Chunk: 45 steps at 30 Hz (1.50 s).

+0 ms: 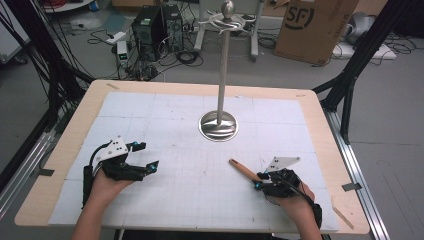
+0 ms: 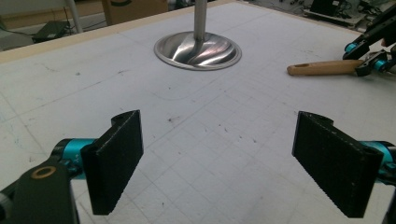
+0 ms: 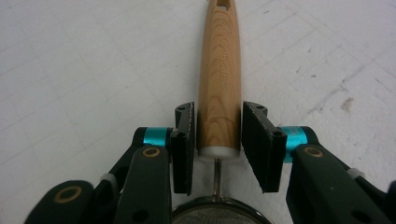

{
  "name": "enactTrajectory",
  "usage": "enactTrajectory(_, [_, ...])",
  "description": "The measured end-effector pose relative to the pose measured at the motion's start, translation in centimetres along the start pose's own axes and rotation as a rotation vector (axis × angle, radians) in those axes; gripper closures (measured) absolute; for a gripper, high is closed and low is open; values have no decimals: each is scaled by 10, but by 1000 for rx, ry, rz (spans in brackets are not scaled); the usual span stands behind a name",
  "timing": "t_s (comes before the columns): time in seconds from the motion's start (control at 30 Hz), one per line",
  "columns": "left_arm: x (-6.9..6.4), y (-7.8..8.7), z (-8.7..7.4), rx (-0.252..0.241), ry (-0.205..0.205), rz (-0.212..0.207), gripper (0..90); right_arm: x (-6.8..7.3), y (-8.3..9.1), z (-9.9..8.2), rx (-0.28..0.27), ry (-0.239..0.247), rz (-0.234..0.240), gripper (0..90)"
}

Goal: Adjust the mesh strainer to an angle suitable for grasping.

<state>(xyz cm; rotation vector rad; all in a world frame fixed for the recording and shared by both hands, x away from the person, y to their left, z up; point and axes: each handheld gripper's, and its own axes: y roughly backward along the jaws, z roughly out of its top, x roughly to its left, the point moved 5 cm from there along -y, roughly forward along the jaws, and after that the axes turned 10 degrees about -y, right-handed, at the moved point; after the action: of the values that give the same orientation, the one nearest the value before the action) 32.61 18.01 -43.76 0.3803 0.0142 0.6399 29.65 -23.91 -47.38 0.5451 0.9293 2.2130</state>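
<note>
Wooden handle (image 3: pixel 219 79) of a small strainer lies between the jaws of the right gripper (image 3: pixel 218 140), and both pads press on its thick end, so this gripper is closed on it. In the right gripper view the handle points away from the jaws, with a hanging hole at its far tip. Behind its white end cap a thin metal stem goes to the round mesh bowl (image 3: pixel 217 212), which is partly cut off by the bottom edge of the view. In the high view the handle (image 1: pixel 243 170) is on the right half of the tabletop (image 1: pixel 65 145), near the front edge, and its free end points toward the table's middle.

On the left half, also near the front edge, is the left gripper (image 1: pixel 144 156). Its jaws stand wide apart with nothing between them, above the white gridded mat (image 1: pixel 165 115).

At the middle of the mat, closer to the far edge, stands a metal stand (image 1: pixel 219 125) with a round shiny base and a tall upright pole. It is well apart from both grippers.
</note>
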Motion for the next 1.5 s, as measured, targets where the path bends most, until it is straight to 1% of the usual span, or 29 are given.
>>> enactTrajectory(0.03, [0,0,0,1,1,0,169,0,0,0,6,11,-3,650])
enactTrajectory(0.2, [0,0,0,-1,5,1,170,2,-1,1,9,23,-7,658])
enactTrajectory(0.33, [0,0,0,-1,1,-2,170,4,-1,1,16,30,0,659])
enactTrajectory(0.4, [0,0,0,0,2,-2,170,7,-1,2,21,46,8,659])
enactTrajectory(0.43, [0,0,0,0,2,-2,170,7,-1,2,21,46,8,659])
enactTrajectory(0.53, [0,0,0,-1,1,-3,170,10,-2,4,22,46,19,635])
enactTrajectory(0.67, [-1,0,0,-2,1,-6,170,15,-3,4,45,62,37,636])
enactTrajectory(0.8, [-1,0,0,-2,2,-5,170,16,-3,4,55,72,40,636])
enactTrajectory(1.1, [0,0,0,1,4,-3,169,14,-1,3,54,67,37,624])
enactTrajectory(1.27, [0,0,-1,1,5,-3,169,12,1,4,44,61,33,617])
enactTrajectory(1.3, [0,0,-1,0,7,-4,169,12,2,4,35,65,29,609])
enactTrajectory(1.5, [0,0,-1,2,6,-5,169,11,3,5,32,57,29,594])
